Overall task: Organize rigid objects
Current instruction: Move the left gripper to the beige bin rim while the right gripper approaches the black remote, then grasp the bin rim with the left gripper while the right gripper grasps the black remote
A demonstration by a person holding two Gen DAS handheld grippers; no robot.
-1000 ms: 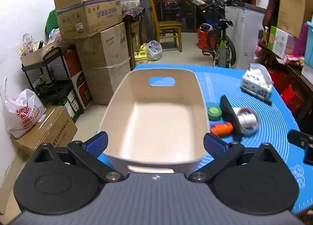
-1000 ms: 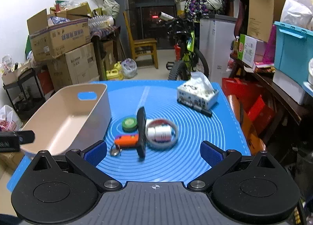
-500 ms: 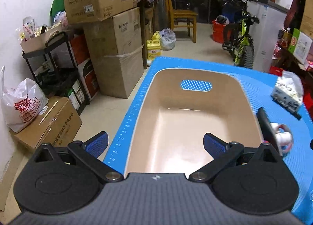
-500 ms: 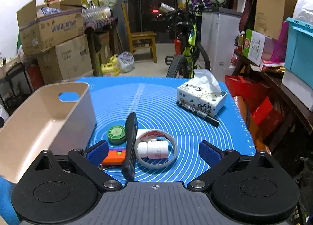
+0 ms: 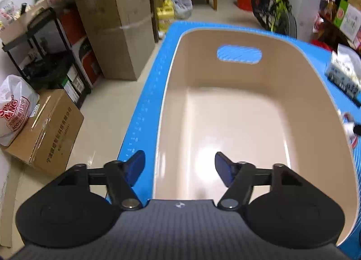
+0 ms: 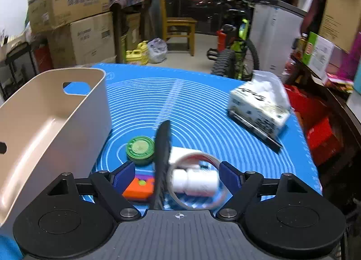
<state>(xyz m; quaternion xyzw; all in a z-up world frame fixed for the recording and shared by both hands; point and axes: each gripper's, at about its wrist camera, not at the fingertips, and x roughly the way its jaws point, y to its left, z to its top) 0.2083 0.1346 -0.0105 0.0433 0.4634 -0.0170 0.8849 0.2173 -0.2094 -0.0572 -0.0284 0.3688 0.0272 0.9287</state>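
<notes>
Straddling the bin wall, my left tool has been closing, ungripped; my right tool, closing too, empty, must clamp the bottle next.

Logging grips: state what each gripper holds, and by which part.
Nothing held. Left gripper straddles the bin wall, closing; right gripper open, closing.

One bin, one bottle, one tin
</notes>
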